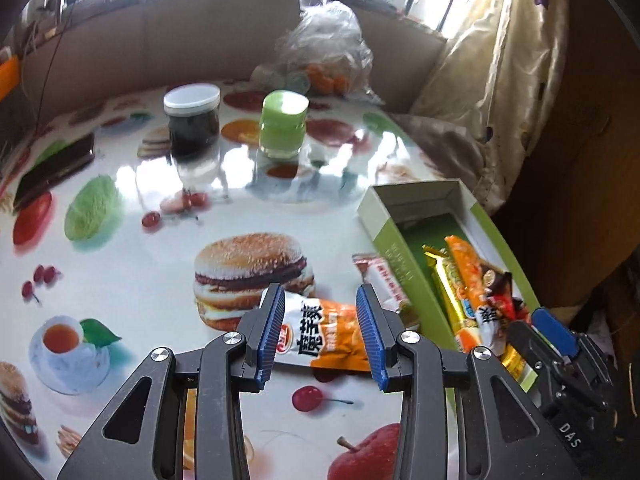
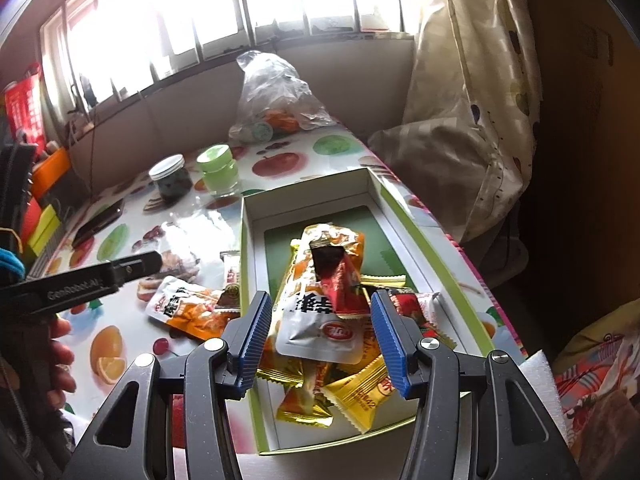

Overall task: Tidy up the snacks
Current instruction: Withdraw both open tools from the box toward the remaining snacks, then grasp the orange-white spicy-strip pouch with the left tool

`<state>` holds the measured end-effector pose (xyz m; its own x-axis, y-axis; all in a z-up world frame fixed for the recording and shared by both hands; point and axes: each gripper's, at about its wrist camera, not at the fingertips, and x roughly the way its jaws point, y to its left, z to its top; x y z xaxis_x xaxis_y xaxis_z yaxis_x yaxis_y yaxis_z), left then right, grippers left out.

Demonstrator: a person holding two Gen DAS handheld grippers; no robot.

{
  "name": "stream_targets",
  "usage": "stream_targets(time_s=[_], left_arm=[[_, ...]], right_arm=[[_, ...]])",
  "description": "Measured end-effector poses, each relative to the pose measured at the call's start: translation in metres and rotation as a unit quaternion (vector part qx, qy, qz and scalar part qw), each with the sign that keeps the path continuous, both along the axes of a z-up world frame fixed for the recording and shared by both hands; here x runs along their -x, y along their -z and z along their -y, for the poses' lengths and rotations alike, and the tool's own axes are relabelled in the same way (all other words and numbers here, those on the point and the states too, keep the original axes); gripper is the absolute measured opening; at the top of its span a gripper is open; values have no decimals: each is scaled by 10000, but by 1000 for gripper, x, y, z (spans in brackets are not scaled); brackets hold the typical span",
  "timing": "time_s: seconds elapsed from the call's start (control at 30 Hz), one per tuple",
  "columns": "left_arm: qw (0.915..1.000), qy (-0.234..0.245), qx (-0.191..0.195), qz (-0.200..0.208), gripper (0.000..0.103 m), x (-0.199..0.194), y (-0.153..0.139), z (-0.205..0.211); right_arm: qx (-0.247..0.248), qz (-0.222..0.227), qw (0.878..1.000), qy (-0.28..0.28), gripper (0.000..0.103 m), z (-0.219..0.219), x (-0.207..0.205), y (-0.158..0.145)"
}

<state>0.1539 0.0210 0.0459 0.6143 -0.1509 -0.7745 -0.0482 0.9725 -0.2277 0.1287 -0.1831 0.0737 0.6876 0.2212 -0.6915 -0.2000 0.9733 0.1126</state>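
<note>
On my right black gripper body point(image 1: 568, 432) I am reading "DAS". My left black gripper arm point(image 2: 80, 284) is showing "GenRobot.AI". The orange-and-white foil snack packet point(image 1: 320, 336) on the table is displaying large black characters "魔芋爽". A gold wrapper point(image 2: 360, 392) in the box is showing "A2"; other print is too small.

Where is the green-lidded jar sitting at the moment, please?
In the left wrist view the green-lidded jar stands upright far back on the table, just right of the white-lidded dark jar.
</note>
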Motion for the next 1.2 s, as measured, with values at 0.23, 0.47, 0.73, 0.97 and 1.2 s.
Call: stream_targets(time_s=[0.23,0.47,0.73,0.97,1.2], left_arm=[[9995,151,-169,-197,39,-6,18,8],[9991,234,-169,-321,39,-20,27,15],[9953,609,-625,-421,39,-22,34,29],[9919,925,-780,-378,39,-1,34,25],[9910,947,-841,-444,39,17,37,15]], right_arm=[[23,-8,9999,-107,51,-9,-3,1],[37,-29,9999,-141,51,-14,-5,1],[69,-29,9998,-163,51,-17,-6,1],[109,-29,9998,-183,51,-22,-3,-1],[137,-66,9994,-309,51,-32,2,1]])
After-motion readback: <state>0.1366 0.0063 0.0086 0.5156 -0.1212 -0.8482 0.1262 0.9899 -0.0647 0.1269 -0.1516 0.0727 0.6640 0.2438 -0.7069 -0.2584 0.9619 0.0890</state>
